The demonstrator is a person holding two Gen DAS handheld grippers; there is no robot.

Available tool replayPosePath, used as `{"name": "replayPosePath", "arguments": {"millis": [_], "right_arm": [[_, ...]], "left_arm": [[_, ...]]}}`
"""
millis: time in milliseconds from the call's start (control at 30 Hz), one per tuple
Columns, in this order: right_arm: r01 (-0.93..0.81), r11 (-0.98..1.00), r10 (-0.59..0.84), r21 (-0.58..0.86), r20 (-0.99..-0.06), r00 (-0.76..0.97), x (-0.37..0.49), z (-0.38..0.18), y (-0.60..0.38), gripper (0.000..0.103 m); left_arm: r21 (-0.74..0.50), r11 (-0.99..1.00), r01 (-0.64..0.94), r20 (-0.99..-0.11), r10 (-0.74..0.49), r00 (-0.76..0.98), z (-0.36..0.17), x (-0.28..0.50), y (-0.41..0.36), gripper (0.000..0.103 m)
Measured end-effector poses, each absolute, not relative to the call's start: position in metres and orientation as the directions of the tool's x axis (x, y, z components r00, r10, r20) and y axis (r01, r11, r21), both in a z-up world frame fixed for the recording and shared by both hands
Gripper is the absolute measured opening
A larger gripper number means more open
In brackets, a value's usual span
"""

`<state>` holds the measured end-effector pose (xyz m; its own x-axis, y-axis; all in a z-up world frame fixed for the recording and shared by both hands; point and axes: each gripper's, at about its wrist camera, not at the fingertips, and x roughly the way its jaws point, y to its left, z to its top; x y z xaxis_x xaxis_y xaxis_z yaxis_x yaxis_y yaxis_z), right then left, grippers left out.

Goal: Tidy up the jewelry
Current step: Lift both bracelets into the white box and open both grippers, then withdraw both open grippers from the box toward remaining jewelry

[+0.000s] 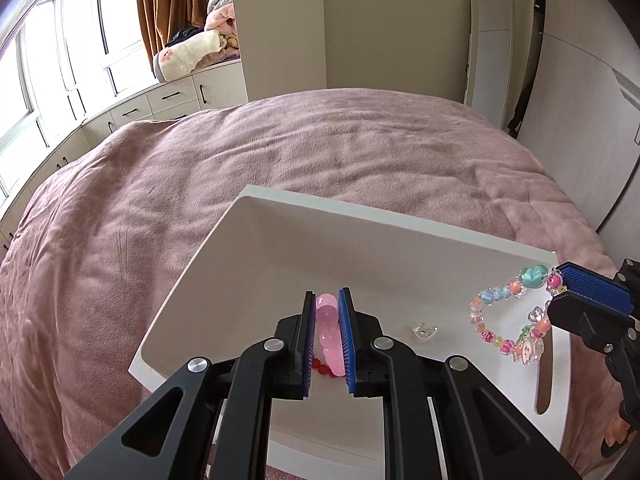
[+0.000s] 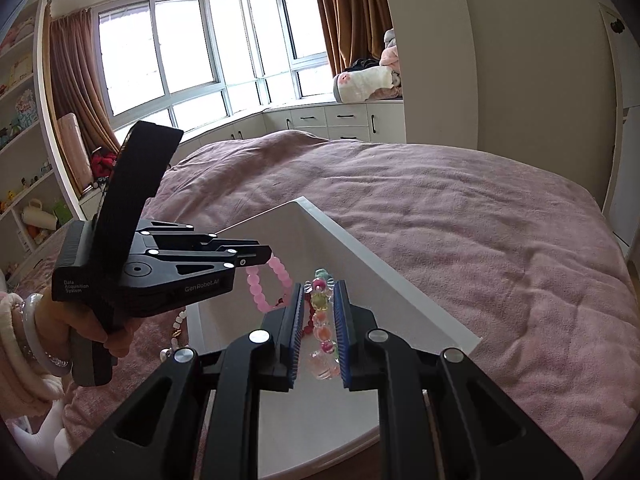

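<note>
Pink bracelet [image 1: 329, 336] clamped in left gripper [image 1: 328, 340], beaded bracelet [image 2: 322, 328] in right gripper [image 2: 319, 332], above white tray [image 1: 192, 292].

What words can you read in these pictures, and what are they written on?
"GenRobot.AI": on the side of the left gripper, which is holding the pink bracelet.
"Data Acquisition System": small white letters on the same gripper's body.
Things on the shelf: too small and blurry to read.

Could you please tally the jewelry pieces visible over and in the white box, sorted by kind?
Pink bead bracelet, held in the left gripper: 1
Multicolour charm bracelet, held in the right gripper: 1
Small clear piece lying in the white box: 1
Total: 3
</note>
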<state>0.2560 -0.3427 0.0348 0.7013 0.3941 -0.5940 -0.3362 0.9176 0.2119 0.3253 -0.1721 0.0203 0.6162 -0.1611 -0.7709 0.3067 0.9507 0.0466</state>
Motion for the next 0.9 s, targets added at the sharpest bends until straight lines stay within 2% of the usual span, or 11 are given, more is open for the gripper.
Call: {"name": "replayPosePath", "arguments": {"millis": [100, 167, 233, 300, 367, 467, 567, 767, 900], "right_arm": [[-0.344, 0.914, 0.401, 0.213, -0.597, 0.695, 0.257, 0.032, -0.338, 0.018], [-0.353, 0.909, 0.413, 0.222, -0.593, 0.691, 0.257, 0.032, -0.336, 0.018], [-0.347, 0.913, 0.404, 0.213, -0.593, 0.697, 0.256, 0.032, -0.335, 0.02], [-0.345, 0.914, 0.403, 0.213, -0.58, 0.708, 0.255, 0.034, -0.335, 0.037], [-0.344, 0.915, 0.402, 0.212, -0.567, 0.719, 0.253, 0.037, -0.335, 0.045], [-0.347, 0.914, 0.405, 0.211, -0.55, 0.73, 0.25, 0.042, -0.335, 0.046], [-0.344, 0.917, 0.396, 0.201, -0.543, 0.74, 0.249, 0.043, -0.334, 0.051], [-0.356, 0.913, 0.405, 0.197, -0.523, 0.75, 0.246, 0.047, -0.33, 0.053], [-0.377, 0.911, 0.408, 0.166, -0.486, 0.773, 0.238, 0.056, -0.321, 0.059]], "left_arm": [[0.045, 0.953, 0.301, -0.77, -0.159, 0.618, 0.016, 0.326, -0.171, 0.019], [0.043, 0.954, 0.296, -0.76, -0.161, 0.629, 0.018, 0.325, -0.169, 0.035], [0.053, 0.953, 0.299, -0.75, -0.16, 0.642, 0.022, 0.322, -0.168, 0.037], [0.067, 0.952, 0.299, -0.739, -0.154, 0.655, 0.027, 0.319, -0.166, 0.04], [0.083, 0.953, 0.293, -0.719, -0.146, 0.679, 0.034, 0.314, -0.163, 0.054], [0.094, 0.953, 0.287, -0.688, -0.146, 0.711, 0.046, 0.305, -0.155, 0.063], [0.127, 0.953, 0.276, -0.662, -0.126, 0.739, 0.058, 0.295, -0.148, 0.072], [0.173, 0.948, 0.268, -0.63, -0.102, 0.769, 0.077, 0.274, -0.13, 0.074], [0.173, 0.952, 0.253, -0.6, -0.102, 0.794, 0.091, 0.259, -0.117, 0.077]]}}
